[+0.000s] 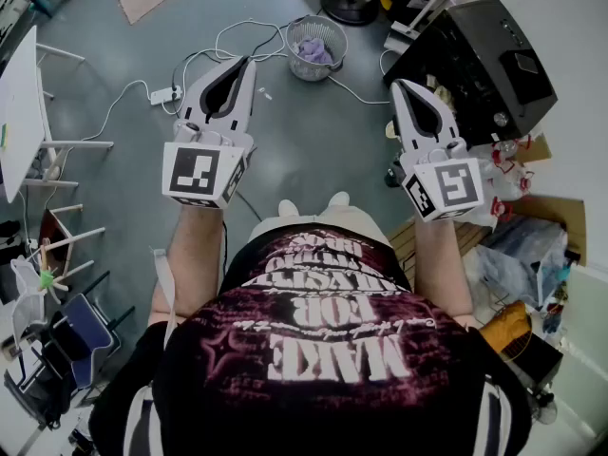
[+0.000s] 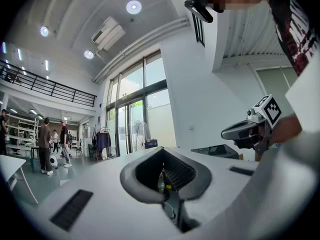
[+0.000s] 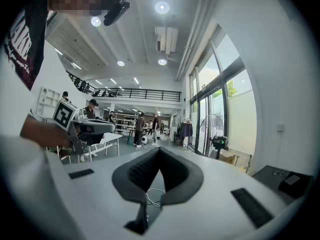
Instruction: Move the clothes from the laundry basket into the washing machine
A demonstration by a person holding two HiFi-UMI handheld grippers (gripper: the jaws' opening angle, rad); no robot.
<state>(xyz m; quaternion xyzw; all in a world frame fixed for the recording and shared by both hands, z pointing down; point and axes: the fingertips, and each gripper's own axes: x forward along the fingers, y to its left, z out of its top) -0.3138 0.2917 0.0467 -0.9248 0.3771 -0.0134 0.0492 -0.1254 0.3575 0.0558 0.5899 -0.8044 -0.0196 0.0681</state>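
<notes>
A small white mesh laundry basket (image 1: 316, 47) stands on the grey floor ahead of me, with purple clothes (image 1: 314, 51) inside. To its right sits a black box-shaped machine (image 1: 484, 60). I hold both grippers out level, well above the floor. My left gripper (image 1: 245, 65) is shut and empty, its tip short of the basket on the left. My right gripper (image 1: 399, 85) is also shut and empty, near the machine's front corner. In the left gripper view the jaws (image 2: 162, 151) meet with nothing between them, and the right gripper view shows the same (image 3: 159, 151).
White cables and a power strip (image 1: 166, 94) lie on the floor left of the basket. A white table (image 1: 24, 103) stands at the left, a fan base (image 1: 351, 8) behind the basket, and bags and cardboard (image 1: 532, 245) at the right. People (image 2: 45, 144) stand far off.
</notes>
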